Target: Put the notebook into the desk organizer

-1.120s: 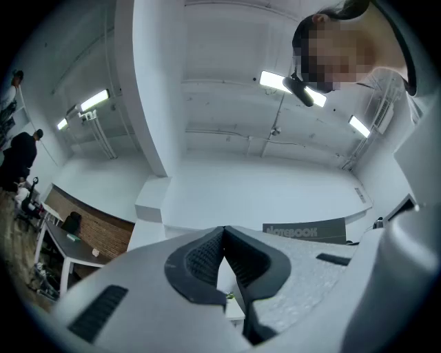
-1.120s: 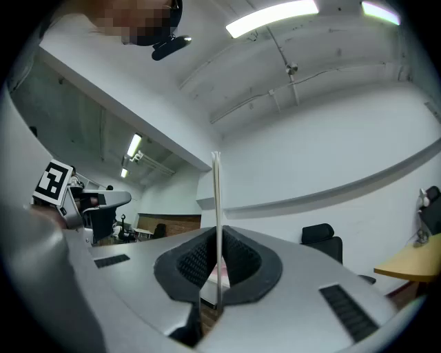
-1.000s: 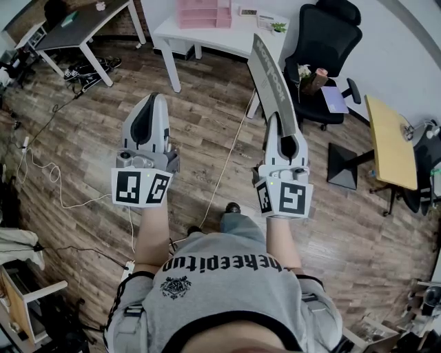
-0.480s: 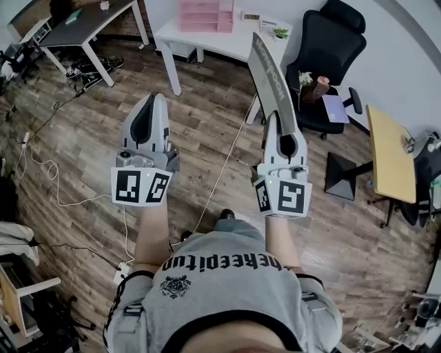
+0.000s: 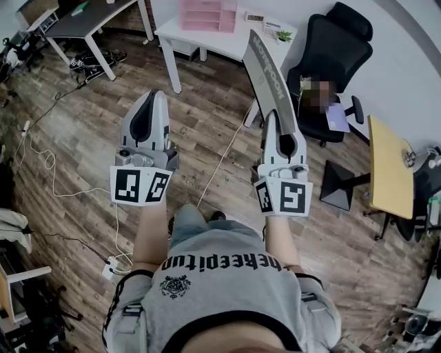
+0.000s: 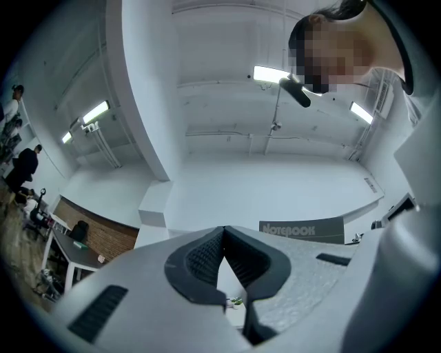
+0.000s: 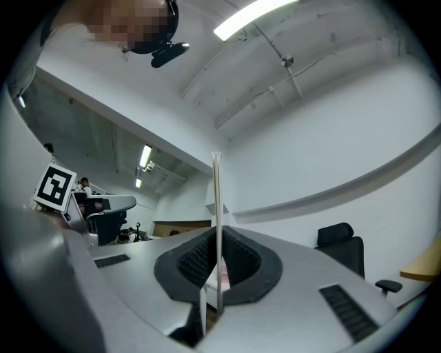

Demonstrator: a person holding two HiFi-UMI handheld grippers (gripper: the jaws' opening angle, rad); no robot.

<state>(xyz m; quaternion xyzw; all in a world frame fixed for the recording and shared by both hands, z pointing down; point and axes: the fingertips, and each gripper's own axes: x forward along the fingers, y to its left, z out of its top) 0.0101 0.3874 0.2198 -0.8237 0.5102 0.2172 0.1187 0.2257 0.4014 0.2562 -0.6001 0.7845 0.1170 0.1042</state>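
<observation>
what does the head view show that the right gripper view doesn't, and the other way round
Head view only: the notebook's grey cover with its printed title, the pink desk organizer in plain sight on the white table, and the person's grey shirt.
Right gripper view only: the ceiling light, and the notebook seen edge-on as a thin upright line pinched between shut jaws.
Both: the right gripper, the notebook it holds, and the black office chair.

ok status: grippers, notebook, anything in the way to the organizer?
Right hand-held gripper shut on notebook, held edge-up. Left hand-held gripper shut, empty. Pink organizer on white desk ahead; loose cable on floor between.
</observation>
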